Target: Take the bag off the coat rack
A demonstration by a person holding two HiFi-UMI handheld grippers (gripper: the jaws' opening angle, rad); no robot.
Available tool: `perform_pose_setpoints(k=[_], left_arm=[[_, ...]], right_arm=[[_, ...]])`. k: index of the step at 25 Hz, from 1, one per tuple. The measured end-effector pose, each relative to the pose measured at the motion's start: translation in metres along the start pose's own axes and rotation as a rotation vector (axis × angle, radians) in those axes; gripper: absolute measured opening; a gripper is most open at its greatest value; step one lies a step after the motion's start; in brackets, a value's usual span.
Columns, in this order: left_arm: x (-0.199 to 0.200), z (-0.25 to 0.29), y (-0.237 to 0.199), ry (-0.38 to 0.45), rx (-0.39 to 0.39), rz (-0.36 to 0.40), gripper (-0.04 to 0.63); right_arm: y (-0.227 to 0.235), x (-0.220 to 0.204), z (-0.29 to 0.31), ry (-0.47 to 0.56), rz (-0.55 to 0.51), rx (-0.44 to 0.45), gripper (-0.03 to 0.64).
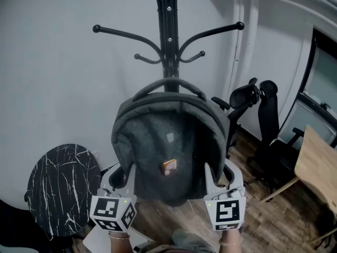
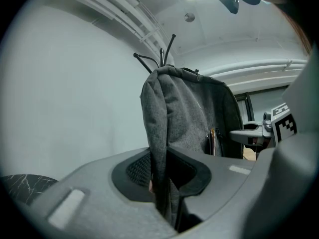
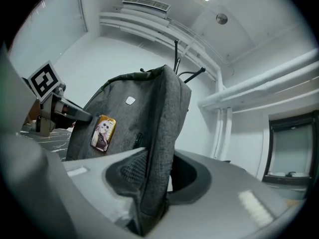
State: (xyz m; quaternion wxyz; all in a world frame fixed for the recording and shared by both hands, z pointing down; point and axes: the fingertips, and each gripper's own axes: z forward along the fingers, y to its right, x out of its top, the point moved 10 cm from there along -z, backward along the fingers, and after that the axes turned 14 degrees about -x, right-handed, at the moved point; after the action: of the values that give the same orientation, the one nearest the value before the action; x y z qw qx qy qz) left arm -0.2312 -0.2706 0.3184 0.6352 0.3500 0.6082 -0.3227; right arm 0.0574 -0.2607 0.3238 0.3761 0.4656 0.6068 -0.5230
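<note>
A grey fabric backpack [image 1: 168, 146] with a small picture badge [image 1: 169, 166] hangs in front of the black coat rack [image 1: 167, 41]; its top handle [image 1: 168, 83] sits by the pole. My left gripper [image 1: 126, 177] is shut on the bag's left side edge [image 2: 158, 148]. My right gripper [image 1: 217, 175] is shut on the bag's right side edge [image 3: 162, 148]. The fabric is pinched between the pads in both gripper views. Whether the handle rests on a hook is hidden.
A round black marble-pattern table [image 1: 64, 186] stands at the lower left. Black office chairs [image 1: 260, 125] and a light wooden table [image 1: 317, 165] stand to the right on the wood floor. A pale wall lies behind the rack.
</note>
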Motion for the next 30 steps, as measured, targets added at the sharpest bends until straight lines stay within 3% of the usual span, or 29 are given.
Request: perform_pose_setpoints(k=[30], left_arm=[[0.005, -0.068, 0.037, 0.005, -0.027, -0.014, 0.069]], right_arm=[[-0.003, 0.017, -0.078, -0.046, 0.010, -0.012, 0.110]])
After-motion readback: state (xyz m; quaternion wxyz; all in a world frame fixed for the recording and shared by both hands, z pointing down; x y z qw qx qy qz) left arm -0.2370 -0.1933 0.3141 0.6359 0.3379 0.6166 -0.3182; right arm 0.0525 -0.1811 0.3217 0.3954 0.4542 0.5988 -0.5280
